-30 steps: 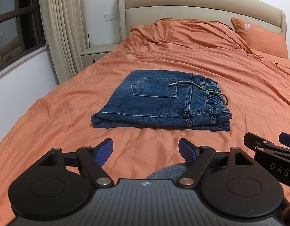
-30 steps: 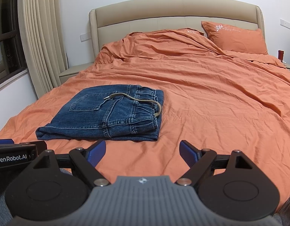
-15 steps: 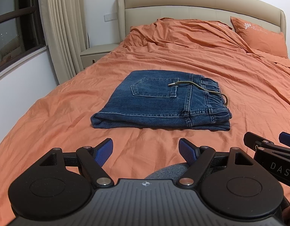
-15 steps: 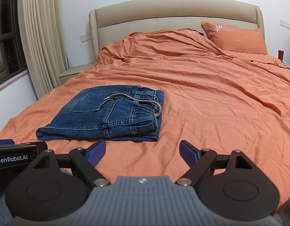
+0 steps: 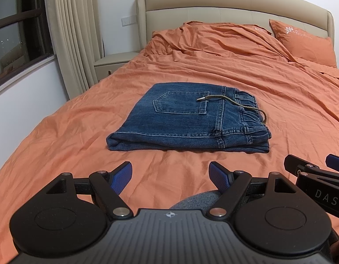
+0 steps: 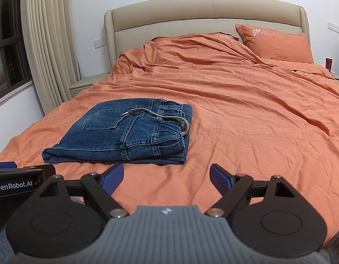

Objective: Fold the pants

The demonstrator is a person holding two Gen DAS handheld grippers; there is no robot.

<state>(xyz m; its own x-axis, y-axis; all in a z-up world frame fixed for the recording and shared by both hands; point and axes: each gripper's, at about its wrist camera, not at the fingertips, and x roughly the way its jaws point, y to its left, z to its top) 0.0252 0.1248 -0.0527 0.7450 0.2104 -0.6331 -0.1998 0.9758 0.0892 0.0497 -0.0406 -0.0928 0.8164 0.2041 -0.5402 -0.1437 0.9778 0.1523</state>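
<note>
the blue jeans lie folded into a flat rectangle on the orange bedsheet, back pocket up, a khaki drawstring trailing across the elastic waistband. they sit ahead of the left gripper, nearly straight in front of it, and ahead and to the left of the right gripper. both tongs are released, blue pads spread wide with nothing between them, held apart from the denim above the sheet near the bed's foot. beyond the jeans, far ahead, an orange pillow leans on the beige headboard; curtains hang far to the left.
</note>
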